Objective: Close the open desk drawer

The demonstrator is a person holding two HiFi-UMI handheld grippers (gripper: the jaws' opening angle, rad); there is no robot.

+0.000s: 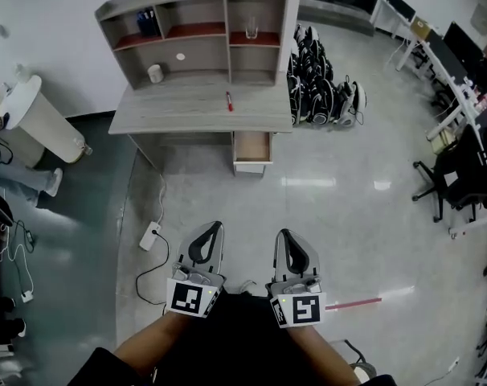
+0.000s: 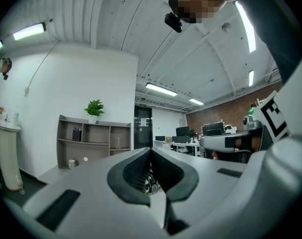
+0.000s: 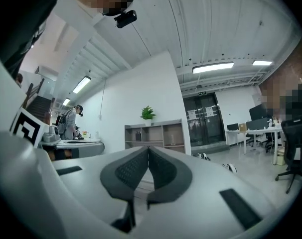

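Left gripper: you hold the left gripper (image 1: 217,227) level, jaws pressed fully together with nothing between them. Its own view shows the dark ribbed pads (image 2: 136,171) meeting in one line.
Right gripper: your right gripper (image 1: 284,235) is closed just as tightly and is also empty. It sits beside the left one over the pale glossy floor (image 1: 340,207).
Drawer: the small open light-wood drawer (image 1: 252,149) juts out below the right end of the desk front. It is ahead of you and well apart from both grippers.
Desk: the grey wood-grain desk (image 1: 179,112) stands against the white wall and carries an open-shelved hutch (image 1: 197,22). A red pen (image 1: 228,100) lies on the desktop, and a white cup (image 1: 155,73) stands near the back left.
Head view only: you see the drawer here and nowhere else. This view also shows a white power strip (image 1: 150,236) with its cable on the floor, and a heap of black-and-white gear (image 1: 320,87) just beside the desk's right end.
Left gripper view: the gripper's own body covers the lower desk. Above it you get the hutch, a green potted plant (image 2: 94,107) on top, and office tables with monitors (image 2: 188,142) to the right.
Right gripper view: the same hutch and plant appear, and a standing person (image 3: 71,123) is at the left by a white counter, which no other view shows.
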